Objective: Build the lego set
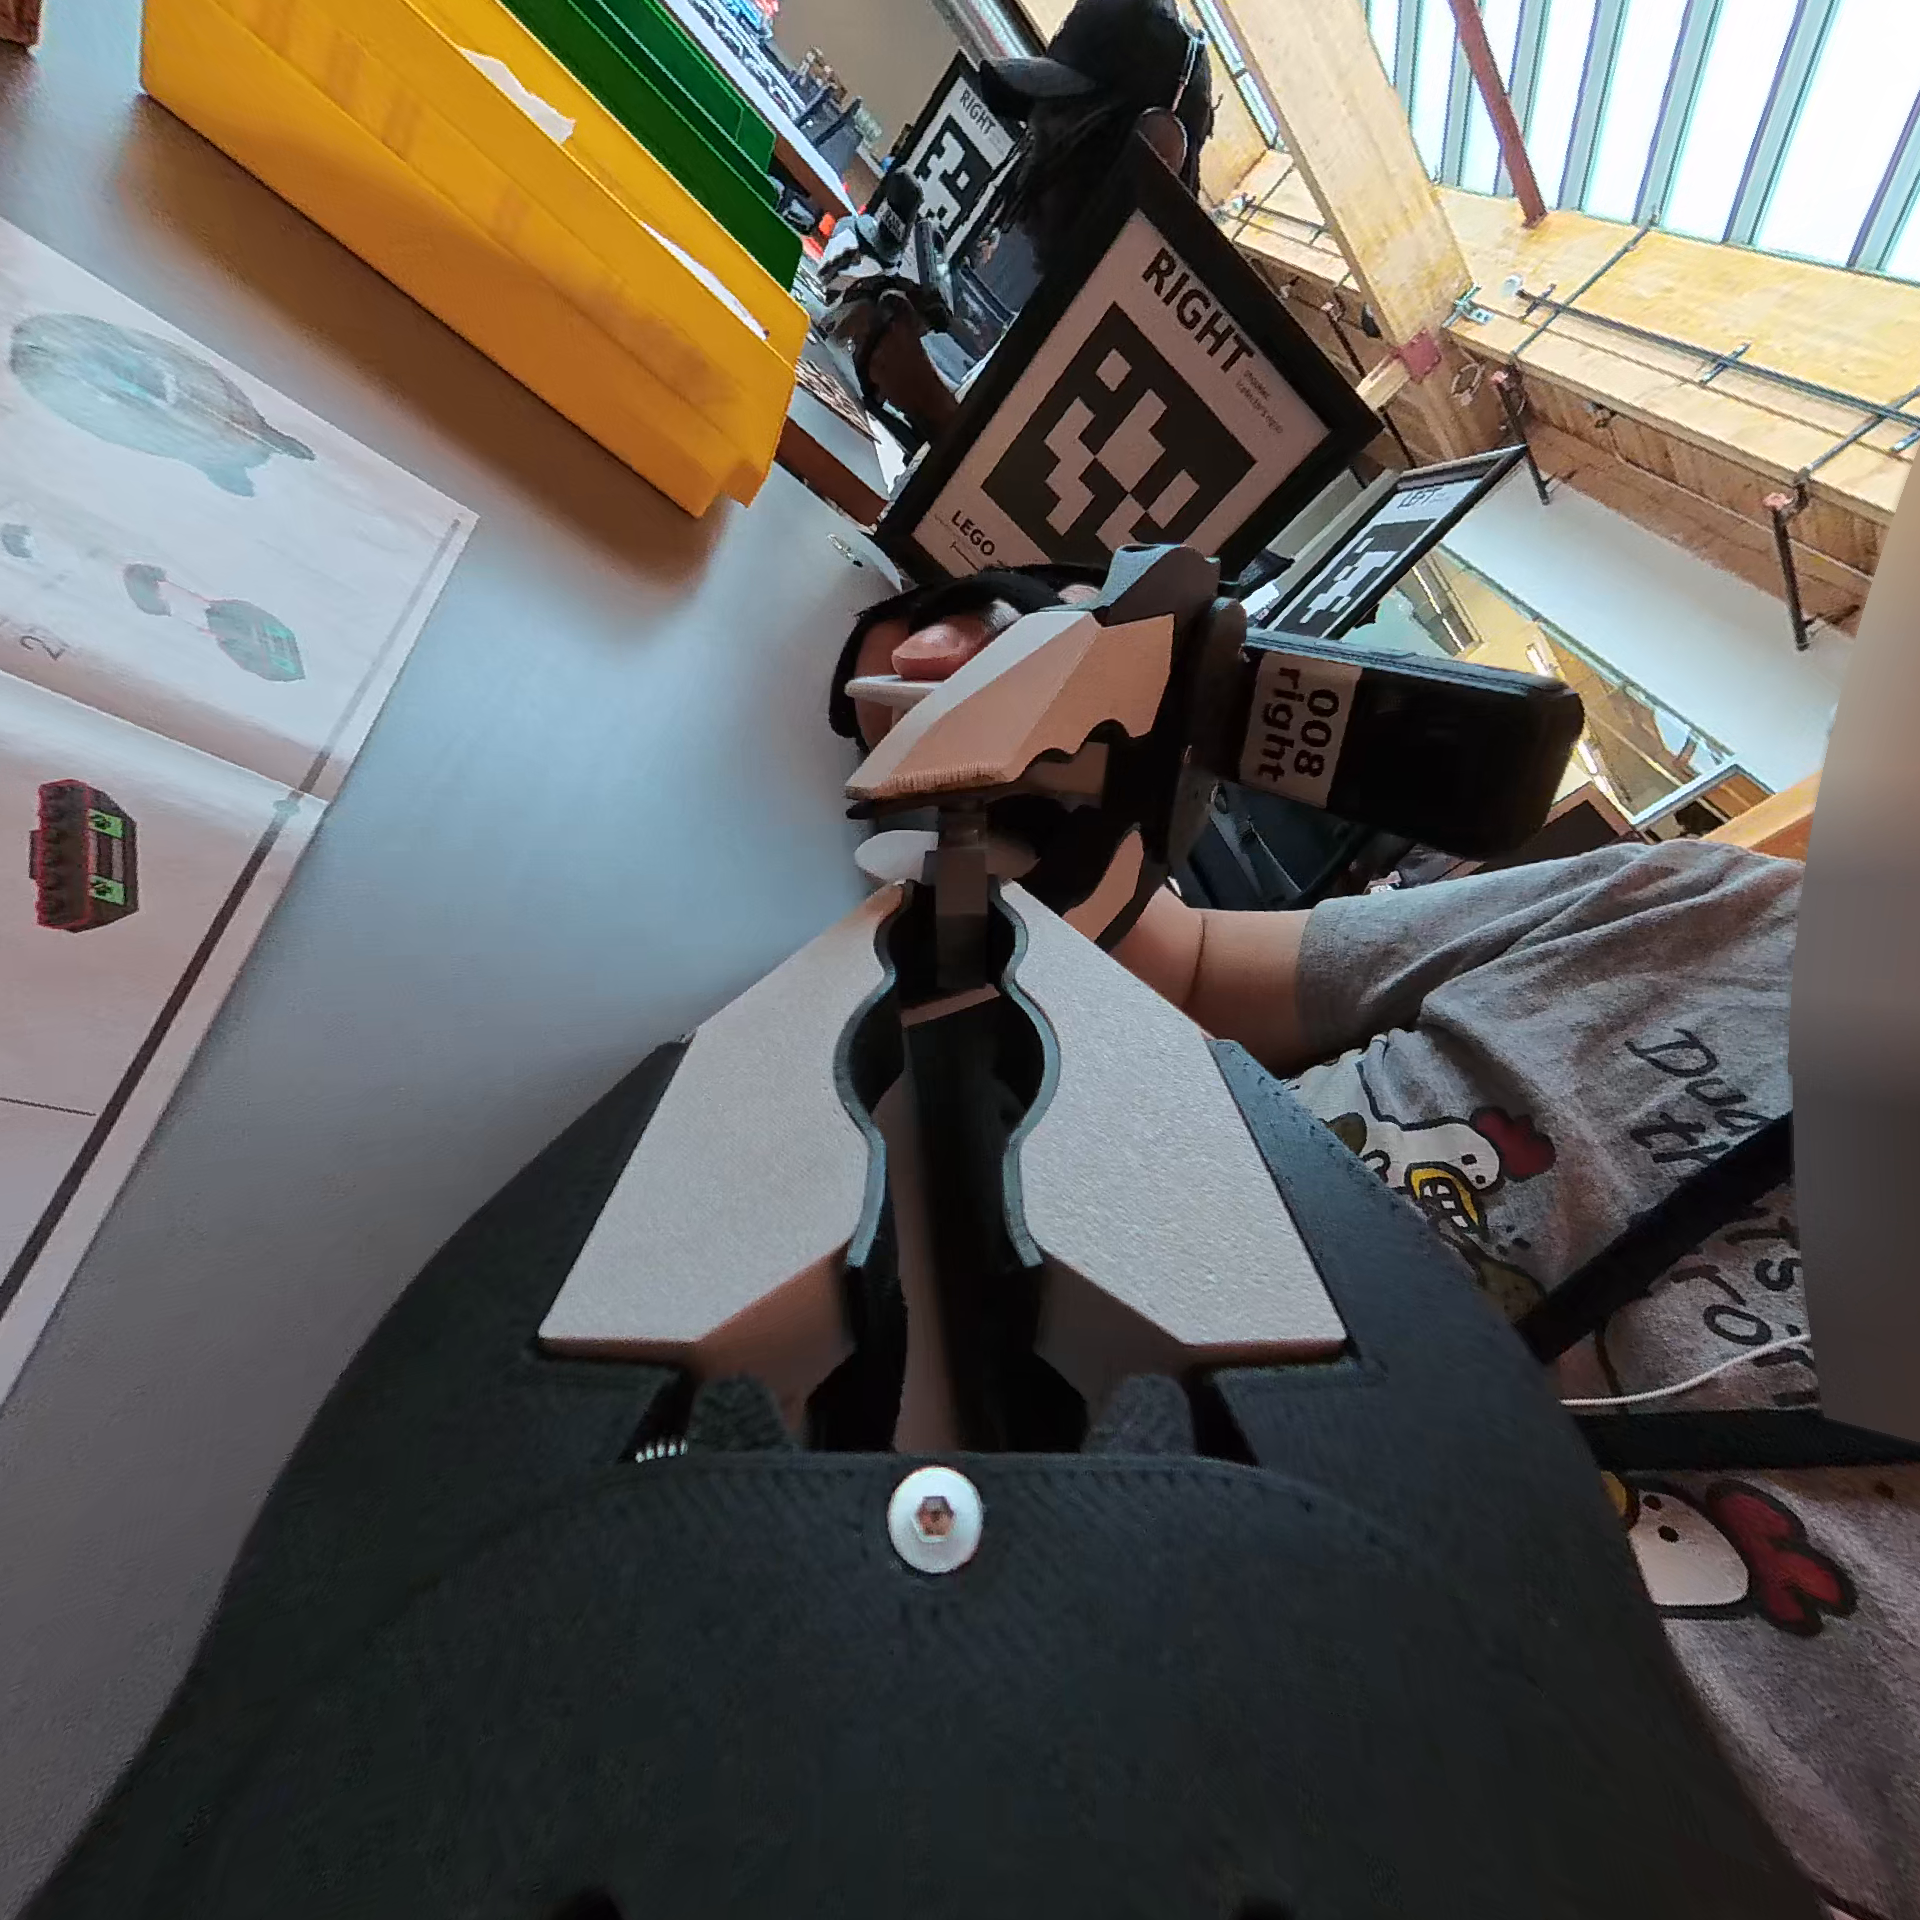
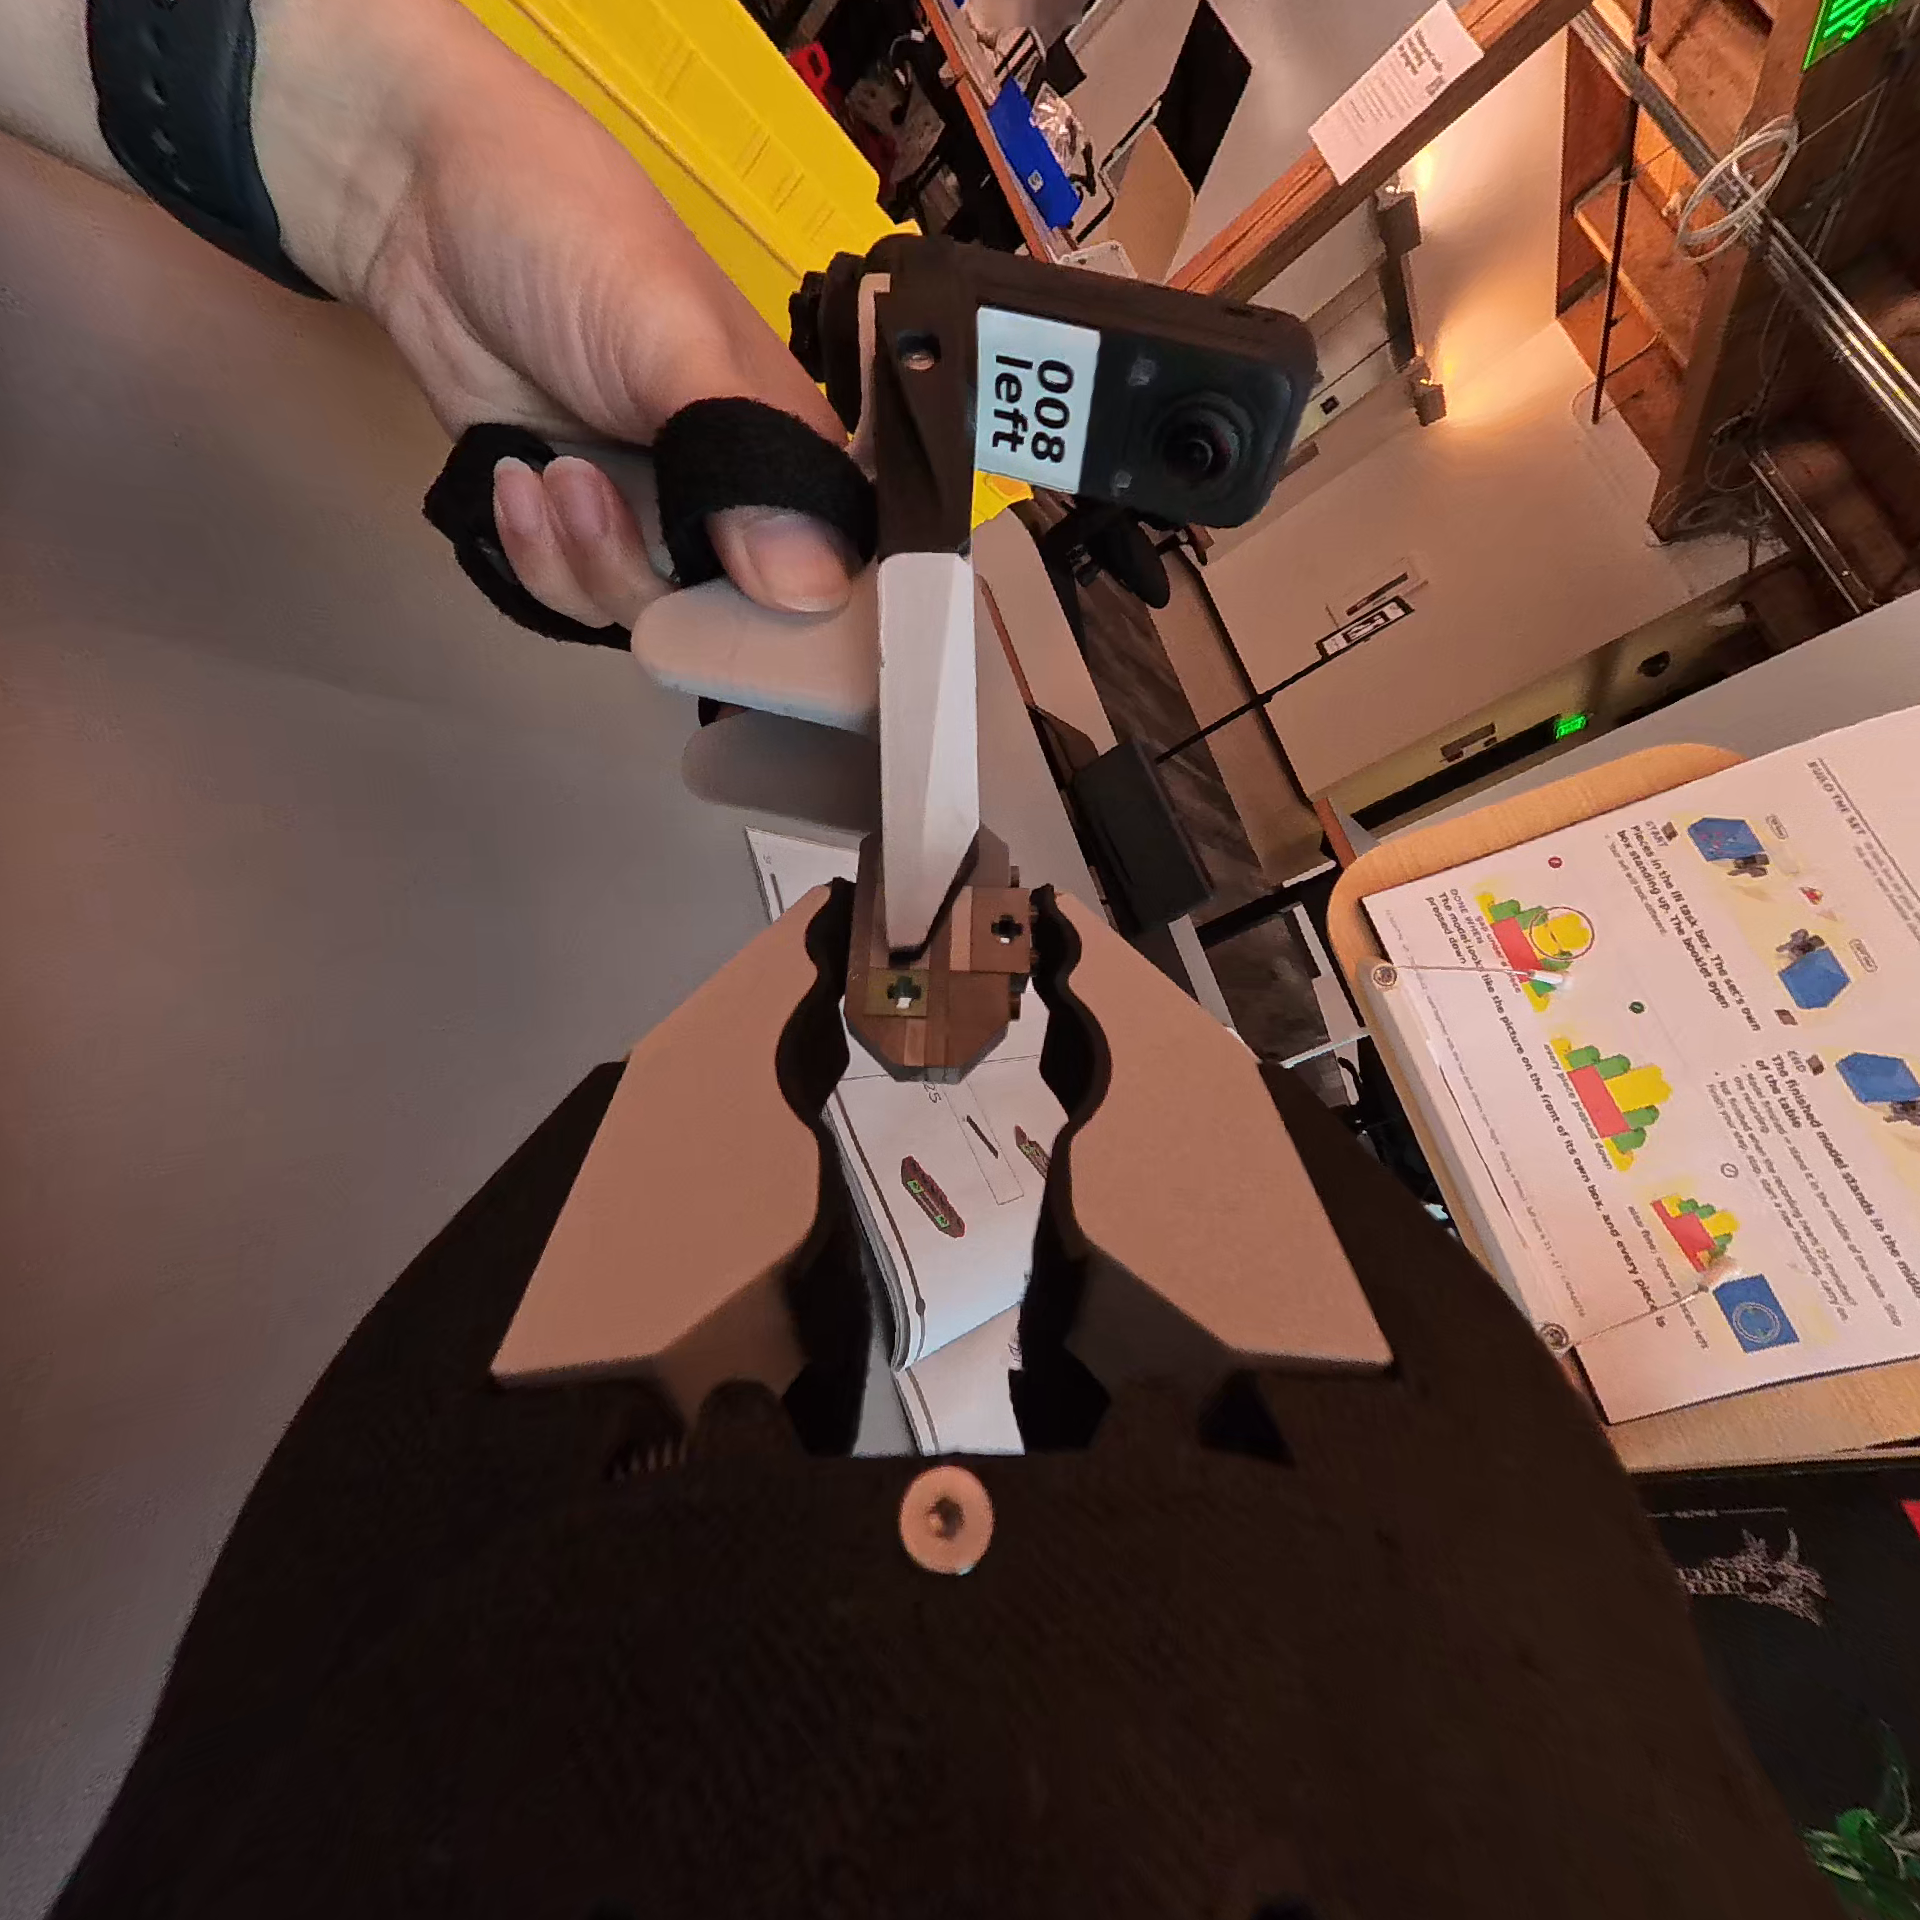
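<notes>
A: Left wrist view first. What has the left gripper (image 1: 951, 914) got?
B: Its fingers are nearly together on a dark lego assembly (image 1: 961, 914), held in the air above the grey table (image 1: 540, 790). The right gripper (image 1: 987, 769) meets the same piece from the far side. An open instruction booklet (image 1: 177, 623) lies at left, a yellow bin (image 1: 468, 229) beyond.

A: And the right wrist view?
B: The right gripper (image 2: 935, 966), jaws narrowed, clasps the brown lego assembly (image 2: 935, 997). The left gripper (image 2: 925, 914) comes down onto it from the far side, in a hand (image 2: 540, 312). An instruction sheet (image 2: 1662, 1039) sits at right.
</notes>
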Demonstrator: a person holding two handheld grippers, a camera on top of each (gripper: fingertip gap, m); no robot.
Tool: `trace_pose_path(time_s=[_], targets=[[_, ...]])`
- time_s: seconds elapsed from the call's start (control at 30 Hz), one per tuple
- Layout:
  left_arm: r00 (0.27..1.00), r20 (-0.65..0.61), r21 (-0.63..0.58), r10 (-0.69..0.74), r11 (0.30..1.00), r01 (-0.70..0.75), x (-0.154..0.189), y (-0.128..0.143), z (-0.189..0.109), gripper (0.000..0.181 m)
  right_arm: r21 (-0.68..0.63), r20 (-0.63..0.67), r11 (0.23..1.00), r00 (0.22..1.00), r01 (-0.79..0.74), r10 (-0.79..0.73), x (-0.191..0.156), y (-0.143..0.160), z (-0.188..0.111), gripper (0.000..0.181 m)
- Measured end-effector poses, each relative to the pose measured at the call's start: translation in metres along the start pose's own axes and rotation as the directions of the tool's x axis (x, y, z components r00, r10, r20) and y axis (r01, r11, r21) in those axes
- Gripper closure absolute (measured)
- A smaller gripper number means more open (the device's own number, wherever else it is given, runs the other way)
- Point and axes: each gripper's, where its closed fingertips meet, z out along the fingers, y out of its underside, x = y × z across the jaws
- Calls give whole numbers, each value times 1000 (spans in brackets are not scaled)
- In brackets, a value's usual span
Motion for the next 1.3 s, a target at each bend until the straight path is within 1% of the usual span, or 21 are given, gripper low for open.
trace_pose_path(time_s=[0.1, 0.17, 0.3, 0.43, 0.5, 0.53, 0.57, 0.6, 0.63, 0.67, 0.73, 0.8, 0.87, 0.9, 0.93, 0.97, 1.03, 1.07, 1.17, 1.23, 1.3], targets=[[1000, 26, -15, 2, 1000, -1, -4, 3, 0, 172, -11, 25, 1000, 1000, -5, 6, -3, 3, 3, 148], [998, 56, -36, -1, 999, 3, -9, 6, 0, 172, -19, 77, 999, 996, -37, 39, -8, 10, 5, 148], [998, 45, -12, -37, 999, 37, -11, 4, 0, 172, 17, 32, 999, 999, -28, 28, -4, 9, 5, 145], [999, 36, -7, -34, 999, 35, -10, 4, 1, 172, -2, 47, 1000, 999, -22, 22, -4, 9, 4, 147], [998, 48, -12, -29, 999, 30, -12, 4, 0, 172, 18, 76, 995, 993, -94, 93, -6, 10, 6, 148], [998, 62, -9, -27, 1000, 28, -14, 4, -1, 172, -16, 91, 987, 983, -158, 159, -7, 17, 9, 131], [997, 71, -4, -26, 1000, 26, -17, 4, -2, 172, -63, 137, 976, 967, -207, 214, -11, 24, 8, 122], [997, 75, -3, -25, 1000, 26, -20, 4, -3, 172, -65, 189, 963, 944, -261, 268, -16, 25, 5, 120], [997, 82, -3, -15, 1000, 15, -23, 5, -4, 172, -42, 242, 943, 912, -331, 331, -19, 23, 0, 120], [995, 96, -2, 14, 1000, -14, -26, 5, -5, 172, -34, 259, 910, 876, -412, 406, -15, 26, -3, 120], [986, 128, -9, 104, 995, -104, -31, 8, -6, 172, -53, 289, 821, 778, -569, 558, -5, 36, -10, 122], [972, 149, -22, 183, 983, -182, -31, 10, -4, 172, -77, 421, 690, 604, -720, 677, -9, 32, -22, 132], [954, 152, -30, 260, 966, -258, -27, 12, 2, 172, -120, 515, 555, 426, -823, 744, -11, 28, -32, 146], [941, 156, -36, 300, 954, -298, -25, 13, 7, 172, -131, 548, 520, 375, -844, 747, -12, 27, -37, 154], [926, 165, -38, 338, 941, -337, -23, 13, 12, 172, -136, 556, 513, 364, -847, 748, -12, 28, -39, 155], [912, 176, -36, 369, 929, -369, -23, 13, 16, 172, -137, 547, 537, 388, -833, 742, -13, 33, -40, 155], [894, 213, -36, 394, 918, -396, -27, 15, 24, 172, -150, 569, 635, 459, -757, 682, -20, 41, -49, 156], [889, 235, -39, 393, 918, -395, -31, 16, 27, 172, -160, 570, 665, 482, -730, 666, -21, 47, -52, 156], [878, 267, -54, 398, 916, -398, -41, 21, 34, 172, -149, 558, 704, 529, -694, 639, -6, 68, -58, 159], [867, 300, -87, 398, 916, -391, -50, 24, 35, 172, -180, 547, 731, 551, -658, 631, 3, 92, -59, 159], [852, 333, -122, 404, 914, -386, -58, 25, 37, 172, -229, 568, 745, 536, -627, 625, 8, 112, -61, 159]])
